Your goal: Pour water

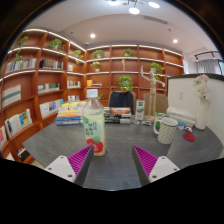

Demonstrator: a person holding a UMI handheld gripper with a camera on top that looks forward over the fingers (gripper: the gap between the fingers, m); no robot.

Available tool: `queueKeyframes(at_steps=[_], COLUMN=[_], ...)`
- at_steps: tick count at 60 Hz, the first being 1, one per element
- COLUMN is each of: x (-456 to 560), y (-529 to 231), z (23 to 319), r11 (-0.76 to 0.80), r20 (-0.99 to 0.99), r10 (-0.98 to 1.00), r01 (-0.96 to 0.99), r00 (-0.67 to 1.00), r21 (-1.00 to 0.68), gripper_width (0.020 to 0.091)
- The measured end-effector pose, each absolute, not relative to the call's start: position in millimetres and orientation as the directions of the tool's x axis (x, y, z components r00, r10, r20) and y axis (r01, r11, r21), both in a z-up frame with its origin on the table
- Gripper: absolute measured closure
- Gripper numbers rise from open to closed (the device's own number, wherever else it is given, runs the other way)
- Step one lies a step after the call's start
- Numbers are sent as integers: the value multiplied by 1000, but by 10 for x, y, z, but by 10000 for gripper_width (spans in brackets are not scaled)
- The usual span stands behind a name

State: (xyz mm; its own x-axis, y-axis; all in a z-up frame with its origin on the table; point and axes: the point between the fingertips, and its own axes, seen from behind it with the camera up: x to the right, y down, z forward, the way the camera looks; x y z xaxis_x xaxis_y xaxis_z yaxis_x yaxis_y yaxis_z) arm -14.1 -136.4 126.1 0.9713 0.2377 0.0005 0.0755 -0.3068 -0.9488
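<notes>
A bottle [93, 128] is standing upright on the grey surface [125, 140], just ahead of the left finger. The fingers [112, 163] are spreading wide, gripping nothing. Farther right, a mug [166, 129] is sitting beyond them.

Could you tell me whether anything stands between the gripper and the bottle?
Nothing visible does. The bottle stands upright on the grey table, just ahead of the open gripper, nearer one finger. The mug sits off to the other side, clear of that path.
</notes>
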Motion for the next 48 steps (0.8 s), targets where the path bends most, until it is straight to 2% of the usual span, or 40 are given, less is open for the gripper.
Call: queueKeyframes(at_steps=[1, 9, 12, 16, 26, 30, 33, 35, 36, 45, 48], x=[-251, -660, -1049, -1474, -1598, -1584, -1566, -1535, -1517, -1505, -1492], y=[-1355, -1109, -1045, -922, -585, -504, -453, -423, -411, -424, -423], z=[1174, 1129, 1001, 1029, 1094, 1123, 1137, 1129, 1123, 1122, 1133], r11=[-302, -252, -223, -200, -190, -178, -165, -162, -160, -154, -147], r20=[-3, -27, -50, -75, -68, -72, -73, -65, -55, -52, -62], r10=[244, 277, 295, 309, 299, 282, 270, 257, 249, 248, 244], r01=[73, 45, 18, -13, -11, -21, -28, -23, -15, -14, -26], r00=[970, 961, 954, 948, 952, 957, 960, 964, 967, 967, 968], r21=[-951, -967, -975, -980, -982, -984, -986, -987, -987, -988, -989], gripper_width=[318, 319, 320, 321, 332, 396, 469, 531, 614, 709, 715])
